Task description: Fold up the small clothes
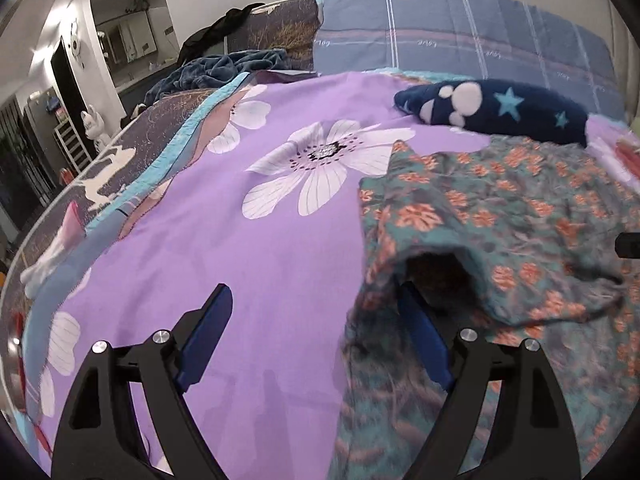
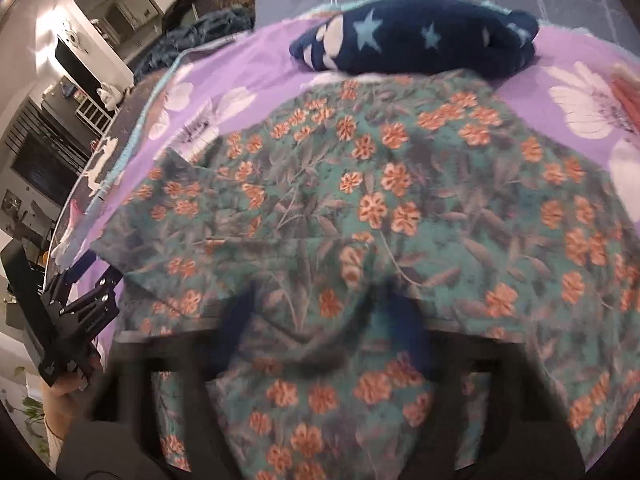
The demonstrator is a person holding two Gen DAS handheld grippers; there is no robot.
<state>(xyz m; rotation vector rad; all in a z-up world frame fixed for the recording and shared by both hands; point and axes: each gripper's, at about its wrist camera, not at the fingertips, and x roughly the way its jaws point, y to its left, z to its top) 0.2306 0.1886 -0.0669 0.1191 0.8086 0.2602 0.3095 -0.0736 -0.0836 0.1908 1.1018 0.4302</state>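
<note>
My left tongs (image 1: 308, 332) stand wide apart, nothing caught between the blue pads. The left pad (image 1: 208, 336) hangs over bare purple bedspread (image 1: 256, 248); the right pad (image 1: 424, 344) is tucked under the near left edge of the floral garment (image 1: 520, 216), whose cloth drapes over that finger and arches up into a dark hollow just beyond it. So that edge is lifted off the spread, not lying flat.

My right tongs (image 2: 320, 320) are smeared by blur. I can make out two dark blue fingers apart from each other, with a fold of the floral garment (image 2: 380, 184) humped up between them, but whether they pinch it I cannot tell.

The garment, teal with orange flowers, is spread across the right half of the bed. In the right wrist view its left edge runs slantwise, with a corner pointing toward my left tongs (image 2: 76, 312), seen at the picture's left margin in my hand (image 2: 64, 392). Its far edge touches the folded navy fleece (image 1: 492, 110) with stars and white paws, which lies at the head end.

To the left of the garment the purple spread with big white flowers lies open, out to its turquoise border (image 1: 192, 128). Beyond that border is a dark quilt (image 1: 160, 116) at the bed's side, and a rumpled blue blanket (image 1: 224, 68) farther back. A plaid grey-blue sheet (image 1: 460, 36) lies behind the fleece.
</note>
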